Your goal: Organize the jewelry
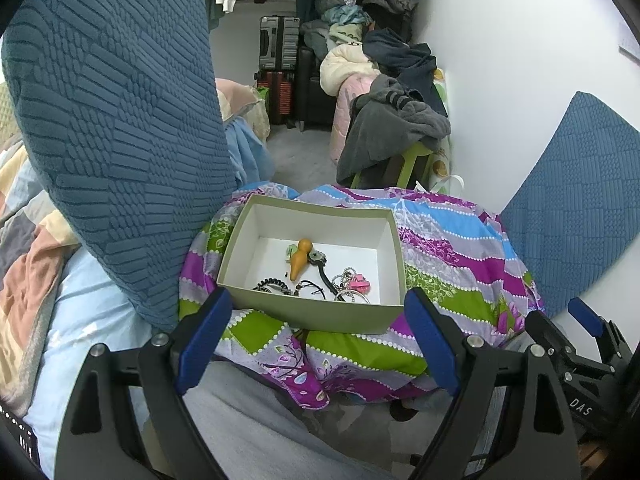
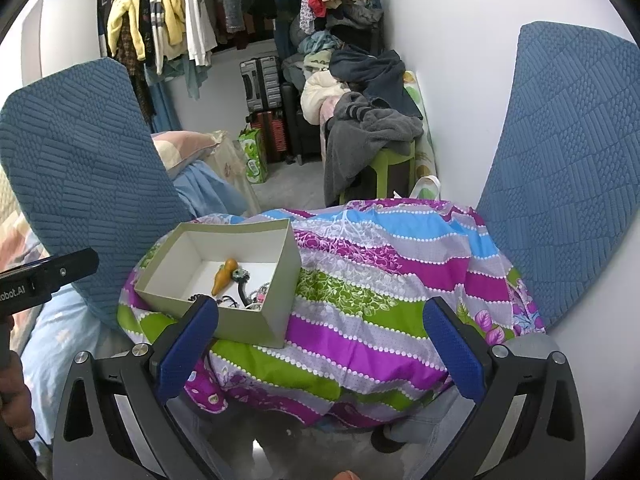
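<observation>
An open cardboard box (image 1: 312, 308) is seen resting on a striped, flowered cloth (image 1: 460, 256), and the jewelry (image 1: 316, 276) is gathered in the near right corner of the box floor. Everything else is placed relative to that box. The left gripper (image 1: 316, 340) is held just in front of the box's near wall, its jaws spread wide with nothing between them. The right gripper (image 2: 320, 356) is held in front of the box and off to its right, over the cloth, likewise released and empty.

Inside the box, an orange gourd-shaped charm (image 1: 301, 260) is seen lying toward the middle, apart from a tangle of dark cords (image 1: 280, 285), metal rings (image 1: 352, 294) and a pink piece (image 1: 360, 281).

The pieces are judged to be light and small. The cords are likely limp and apt to snag on each other, so one lifted strand may drag its neighbours. The rings are probably hard and slippery. The charm looks rigid and smooth; its narrow waist is judged the best place to be pinched. The box itself is thin-walled, and could be slid or tipped on the soft cloth.
</observation>
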`<state>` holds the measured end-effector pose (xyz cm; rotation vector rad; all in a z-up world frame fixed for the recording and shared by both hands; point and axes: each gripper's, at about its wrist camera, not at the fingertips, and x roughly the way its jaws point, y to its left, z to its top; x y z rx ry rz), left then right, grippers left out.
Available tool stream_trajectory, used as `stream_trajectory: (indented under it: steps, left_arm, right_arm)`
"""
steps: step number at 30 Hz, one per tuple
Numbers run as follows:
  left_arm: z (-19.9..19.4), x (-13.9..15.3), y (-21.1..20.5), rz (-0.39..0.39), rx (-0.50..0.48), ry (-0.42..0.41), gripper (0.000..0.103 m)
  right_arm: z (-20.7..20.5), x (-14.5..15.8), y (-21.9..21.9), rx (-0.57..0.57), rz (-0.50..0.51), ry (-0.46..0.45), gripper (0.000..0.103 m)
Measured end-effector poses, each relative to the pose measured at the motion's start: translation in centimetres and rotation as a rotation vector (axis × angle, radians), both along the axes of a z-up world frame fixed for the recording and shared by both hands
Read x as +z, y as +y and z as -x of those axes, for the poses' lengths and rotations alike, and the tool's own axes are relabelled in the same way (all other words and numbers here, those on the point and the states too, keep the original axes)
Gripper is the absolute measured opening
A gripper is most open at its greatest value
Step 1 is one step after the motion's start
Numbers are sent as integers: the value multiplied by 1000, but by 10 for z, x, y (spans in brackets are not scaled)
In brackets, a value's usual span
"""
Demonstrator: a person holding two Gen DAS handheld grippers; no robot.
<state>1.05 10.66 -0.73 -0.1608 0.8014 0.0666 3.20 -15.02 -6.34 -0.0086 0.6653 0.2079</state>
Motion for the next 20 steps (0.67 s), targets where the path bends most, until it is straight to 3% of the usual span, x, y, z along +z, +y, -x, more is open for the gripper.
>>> stream_trajectory:
  steps: [20]
  left_arm:
    - [1,-4,-1,9,14,8,88]
  right_arm:
    - [-2,0,-5,-6,4,2,103]
